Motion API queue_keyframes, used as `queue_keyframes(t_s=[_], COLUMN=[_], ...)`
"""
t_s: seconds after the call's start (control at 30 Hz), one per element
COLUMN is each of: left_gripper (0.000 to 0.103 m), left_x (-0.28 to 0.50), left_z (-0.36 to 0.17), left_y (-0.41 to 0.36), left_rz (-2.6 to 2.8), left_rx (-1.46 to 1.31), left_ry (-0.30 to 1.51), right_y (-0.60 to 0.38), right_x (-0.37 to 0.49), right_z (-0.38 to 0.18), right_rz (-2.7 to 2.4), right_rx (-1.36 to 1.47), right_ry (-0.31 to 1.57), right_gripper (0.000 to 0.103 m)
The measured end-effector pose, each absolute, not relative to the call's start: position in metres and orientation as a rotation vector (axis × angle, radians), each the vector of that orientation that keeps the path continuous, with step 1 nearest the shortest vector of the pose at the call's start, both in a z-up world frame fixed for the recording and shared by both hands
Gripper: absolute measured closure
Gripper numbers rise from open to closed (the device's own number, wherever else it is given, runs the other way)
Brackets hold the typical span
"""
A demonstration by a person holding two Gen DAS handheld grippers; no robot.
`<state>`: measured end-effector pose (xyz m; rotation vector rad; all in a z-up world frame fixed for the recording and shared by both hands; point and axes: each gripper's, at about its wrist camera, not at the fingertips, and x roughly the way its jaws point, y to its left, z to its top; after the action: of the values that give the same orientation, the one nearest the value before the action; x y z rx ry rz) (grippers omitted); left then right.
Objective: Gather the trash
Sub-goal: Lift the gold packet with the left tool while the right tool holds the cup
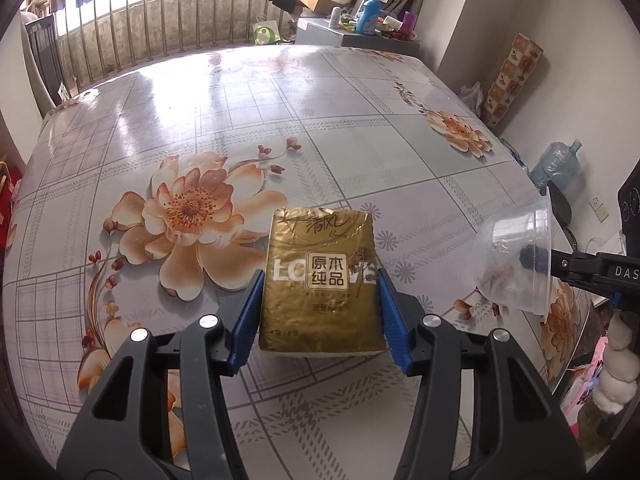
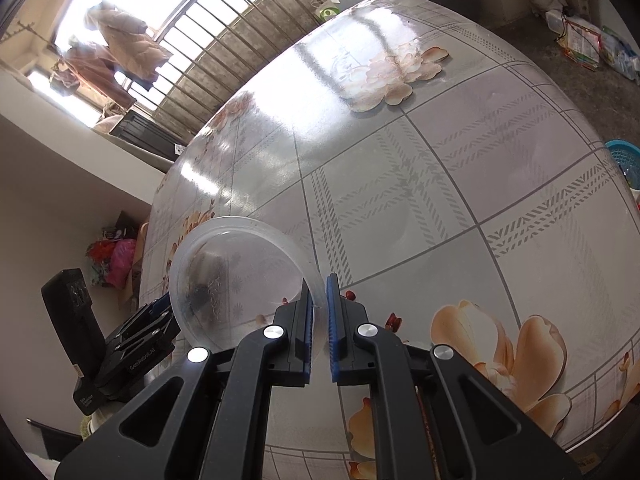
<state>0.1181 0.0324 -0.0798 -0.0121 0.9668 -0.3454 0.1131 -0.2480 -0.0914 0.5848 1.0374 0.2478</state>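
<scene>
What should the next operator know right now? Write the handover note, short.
Left gripper: pads on both sides of the gold tissue pack, apparently gripping it just above the floral table.
Right gripper: shut on the rim of the clear plastic bowl, held tilted in the air at the table's edge.
Done: both items picked up.
Left: drop the pack into the bowl, probably; no bin in view.

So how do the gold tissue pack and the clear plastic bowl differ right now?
The gold tissue pack is opaque, flat and rectangular; the clear plastic bowl is see-through and round. The pack sits between the left gripper pads; the bowl's rim is pinched by the right gripper. Both are above the floral table.
</scene>
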Motion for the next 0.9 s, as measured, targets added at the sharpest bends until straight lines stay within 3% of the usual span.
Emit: queue_keyframes(t_s=[0.9], left_gripper=[0.054], left_x=[0.098], left_z=[-0.036], left_y=[0.023], left_rz=[-0.407], left_rx=[-0.007], left_ry=[0.9], right_y=[-0.273], right_x=[0.085], right_z=[-0.075], right_rz=[0.247], right_rx=[0.633], right_ry=[0.944], right_gripper=[0.097])
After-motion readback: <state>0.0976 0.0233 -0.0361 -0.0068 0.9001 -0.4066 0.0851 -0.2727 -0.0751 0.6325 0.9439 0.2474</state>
